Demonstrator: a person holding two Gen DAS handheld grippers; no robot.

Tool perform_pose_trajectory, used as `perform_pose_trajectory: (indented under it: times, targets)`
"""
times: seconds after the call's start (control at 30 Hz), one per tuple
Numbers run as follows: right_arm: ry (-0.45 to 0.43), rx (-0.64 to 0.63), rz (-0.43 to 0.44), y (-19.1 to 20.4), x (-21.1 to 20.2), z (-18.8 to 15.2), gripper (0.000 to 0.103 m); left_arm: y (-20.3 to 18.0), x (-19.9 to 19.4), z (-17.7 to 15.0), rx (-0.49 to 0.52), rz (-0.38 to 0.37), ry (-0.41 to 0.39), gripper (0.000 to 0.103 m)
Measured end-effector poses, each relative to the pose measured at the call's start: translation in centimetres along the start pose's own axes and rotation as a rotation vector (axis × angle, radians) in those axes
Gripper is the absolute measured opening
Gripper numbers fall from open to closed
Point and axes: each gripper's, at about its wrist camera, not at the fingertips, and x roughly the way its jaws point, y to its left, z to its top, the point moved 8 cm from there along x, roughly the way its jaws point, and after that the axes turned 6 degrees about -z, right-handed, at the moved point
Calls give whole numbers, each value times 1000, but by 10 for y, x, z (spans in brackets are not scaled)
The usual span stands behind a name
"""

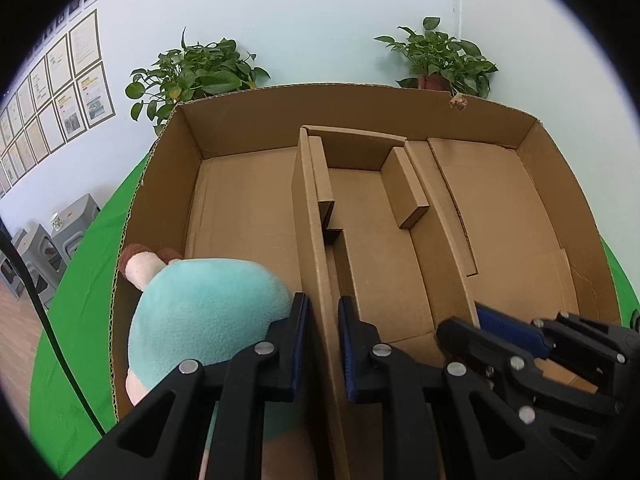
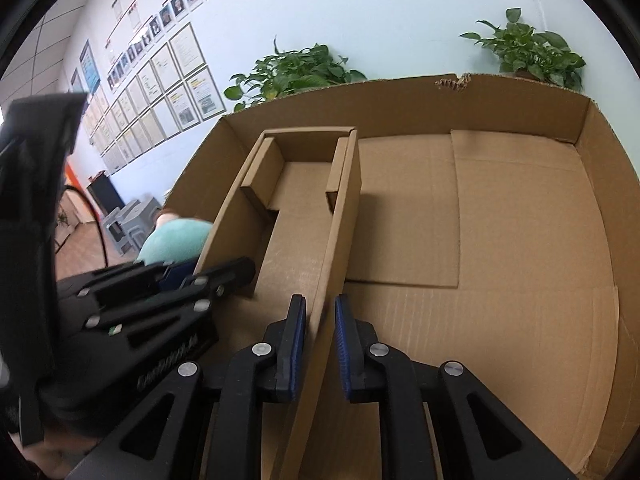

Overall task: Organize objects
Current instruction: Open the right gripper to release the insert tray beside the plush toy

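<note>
Left wrist view: the left gripper (image 1: 322, 344) is closed on the left wall (image 1: 316, 248) of the cardboard insert, which runs straight ahead along its fingers inside the big carton (image 1: 168, 184); the plush toy (image 1: 200, 320) lies just left.

Right wrist view: the right gripper (image 2: 320, 344) straddles the insert's right wall (image 2: 340, 232) (seemingly clamped), likewise lengthwise.
</note>
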Motion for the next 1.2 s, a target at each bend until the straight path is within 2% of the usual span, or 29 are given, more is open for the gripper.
perform_pose_trajectory:
  times: [0.13, 0.37, 0.4, 0.47, 0.53, 0.7, 0.8, 0.9, 1.0, 1.07, 1.1, 1.17, 1.2]
  targets:
    - [22, -37, -26, 6, 1, -12, 8, 1, -3, 0, 0, -4, -4, 20]
    - [43, 11, -60, 1, 12, -19, 7, 15, -37, -2, -59, -104, -23, 21]
    - [45, 3, -75, 2, 13, -18, 7, 19, -46, -3, -66, -100, -42, 23]
    - [43, -11, -92, 6, 14, -17, 7, 26, -61, -5, -68, -79, -71, 39]
    - [49, -18, -120, 9, 17, -15, 7, 34, -78, -6, -73, -46, -120, 44]
    - [60, -53, -187, 25, 16, -13, 8, 49, -107, -14, -85, -25, -180, 45]
    - [67, -66, -196, 33, 16, -13, 9, 53, -112, -18, -85, -15, -182, 45]
    - [69, -54, -174, 35, 12, -14, 9, 54, -112, -22, -97, -31, -183, 45]
    - [62, -55, -140, 33, 11, -16, 12, 53, -108, -28, -89, -14, -178, 45]
    - [52, -53, -136, 29, 12, -15, 12, 50, -107, -33, -82, -7, -176, 51]
    - [39, -56, -134, 28, 7, -13, 17, 49, -106, -35, -75, -3, -176, 54]
    - [-10, -73, -152, 28, -6, -7, 42, 45, -106, -38, -54, 10, -184, 64]
    - [-49, -83, -166, 27, -17, -4, 68, 43, -108, -40, -39, 16, -193, 65]
